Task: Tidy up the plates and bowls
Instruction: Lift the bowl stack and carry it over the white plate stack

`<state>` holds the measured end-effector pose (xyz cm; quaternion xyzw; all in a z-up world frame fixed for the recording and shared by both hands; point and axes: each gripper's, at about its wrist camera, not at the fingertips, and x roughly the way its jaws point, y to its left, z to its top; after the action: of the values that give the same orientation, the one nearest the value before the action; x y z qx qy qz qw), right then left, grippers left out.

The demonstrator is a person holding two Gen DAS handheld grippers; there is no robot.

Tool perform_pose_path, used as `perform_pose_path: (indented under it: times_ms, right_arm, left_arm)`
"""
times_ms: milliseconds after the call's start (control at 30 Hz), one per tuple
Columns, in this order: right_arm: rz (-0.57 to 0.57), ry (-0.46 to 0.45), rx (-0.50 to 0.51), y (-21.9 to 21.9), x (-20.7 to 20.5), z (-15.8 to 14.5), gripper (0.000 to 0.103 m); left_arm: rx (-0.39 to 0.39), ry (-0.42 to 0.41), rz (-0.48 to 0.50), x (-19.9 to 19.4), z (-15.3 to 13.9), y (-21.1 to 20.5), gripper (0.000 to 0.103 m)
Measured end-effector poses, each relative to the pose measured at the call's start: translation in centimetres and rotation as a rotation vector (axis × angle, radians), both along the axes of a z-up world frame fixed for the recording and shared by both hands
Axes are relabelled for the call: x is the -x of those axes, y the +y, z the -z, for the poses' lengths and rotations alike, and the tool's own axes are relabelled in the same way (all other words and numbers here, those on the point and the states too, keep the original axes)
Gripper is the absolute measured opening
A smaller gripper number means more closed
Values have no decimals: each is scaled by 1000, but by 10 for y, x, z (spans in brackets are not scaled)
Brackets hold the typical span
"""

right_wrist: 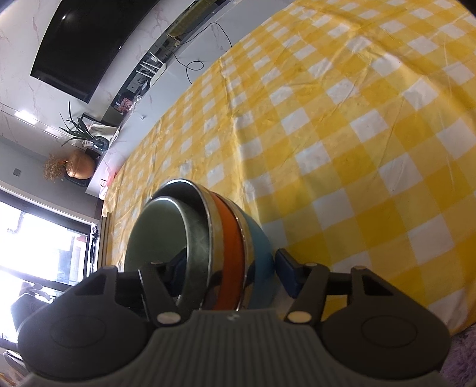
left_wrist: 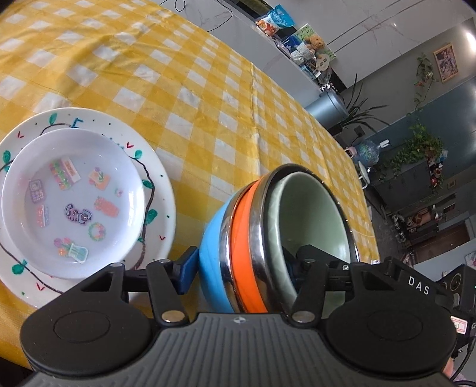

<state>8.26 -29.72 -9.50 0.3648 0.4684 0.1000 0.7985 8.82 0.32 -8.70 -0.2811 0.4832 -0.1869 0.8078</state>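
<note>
A nested stack of bowls (left_wrist: 247, 238) rests on the checked cloth: blue outermost, then steel, orange, steel, and a pale green bowl (left_wrist: 312, 214) inside. My left gripper (left_wrist: 241, 265) straddles the stack's near wall. One blue pad lies against the blue outside and the other finger is inside the green bowl, shut on the stack. From the opposite side, my right gripper (right_wrist: 230, 268) clamps the stack (right_wrist: 226, 238) the same way. Left of the bowls, a small white sticker plate (left_wrist: 74, 202) sits on a larger painted plate (left_wrist: 160, 184).
The yellow-and-white checked tablecloth (left_wrist: 208, 89) stretches far beyond the dishes. The table edge (left_wrist: 360, 184) runs close on the right of the bowls. A shelf with a snack bag (left_wrist: 276, 20) and a teddy bear (left_wrist: 315, 43) stands past the table. A dark TV (right_wrist: 89, 38) hangs on the wall.
</note>
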Motion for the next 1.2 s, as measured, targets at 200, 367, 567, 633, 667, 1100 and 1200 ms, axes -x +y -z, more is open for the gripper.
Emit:
perform_pose_path:
  times_ms: [200,367,567,633,667,1100,1200]
  right_arm:
    - [-1,22,-10,0,-2,3,57]
    - [7,29,21,0,0,1,47]
    - [18,42,16,-2,0,3,46]
    - [20,44,16,-2,0,3,46]
    - [19,46,16,-2,-1,2,46]
    - [-2,19,15,8,4,-13,45]
    - [-9,6,14,12,8,-19,45]
  left_arm:
    - [-5,1,2,-1,-1,-1,61]
    - [-6,-8,10,-1,-3,-1,62]
    - [-20,-11,11,0,-6,-4,62]
    - [-23,-10,12,1,-7,-4,62]
    - [-26,-10,11,1,-7,-4,62]
    - [-32,-39,-8,13,-27,6,62]
    - [-34,-52,-14,18,-34,10,62]
